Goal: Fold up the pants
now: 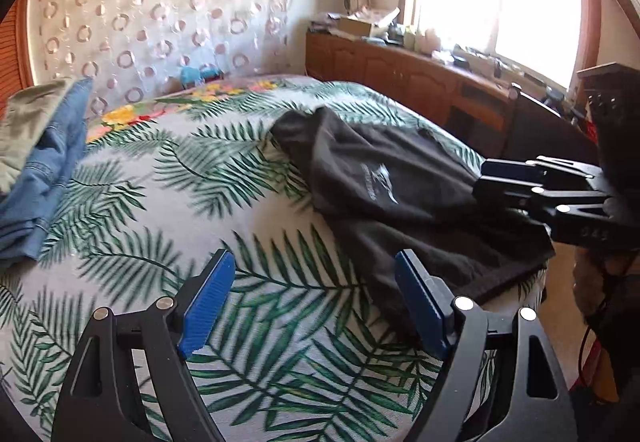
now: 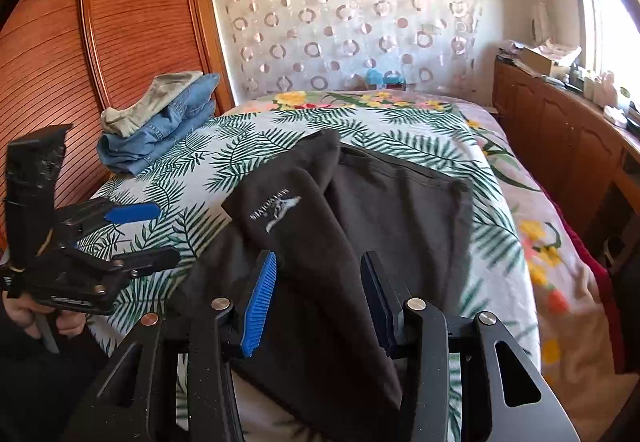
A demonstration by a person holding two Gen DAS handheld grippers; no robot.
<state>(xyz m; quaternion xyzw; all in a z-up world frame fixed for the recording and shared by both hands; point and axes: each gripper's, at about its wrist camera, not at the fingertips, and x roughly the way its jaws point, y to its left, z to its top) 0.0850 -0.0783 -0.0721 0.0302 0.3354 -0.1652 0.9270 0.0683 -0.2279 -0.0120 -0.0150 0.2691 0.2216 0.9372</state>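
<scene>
1. The left tool (image 1: 316, 298) stands with its blue pads spread wide, nothing between them, poised over the leaf-print bedspread (image 1: 168, 170).
2. The right tool (image 2: 320, 298) has its pads parted; the dark cloth lies beneath and ahead of them, and neither pad presses on it.
3. From the left tool's camera, the right tool (image 1: 486, 180) reaches in from the right side, its tips at the near edge of the dark pants (image 1: 400, 178). Whether those tips touch the cloth I cannot tell.
4. From the right tool's camera, the left tool (image 2: 154, 232) sits off to the left above the bedspread, beside the pants and apart from them, with a hand (image 2: 24, 316) gripping its handle.
5. The pants (image 2: 360, 210) lie on the bed directly ahead of the right tool, partly folded, one layer carrying a pale logo lying slantwise over the rest.
6. Further off to the left of both tools, a stack of folded jeans (image 2: 160, 138) topped by a grey-green garment (image 2: 156, 102) rests at the bed's far corner.
7. A wooden cabinet (image 1: 400, 74) runs along the bed's right side, beyond the right tool.
</scene>
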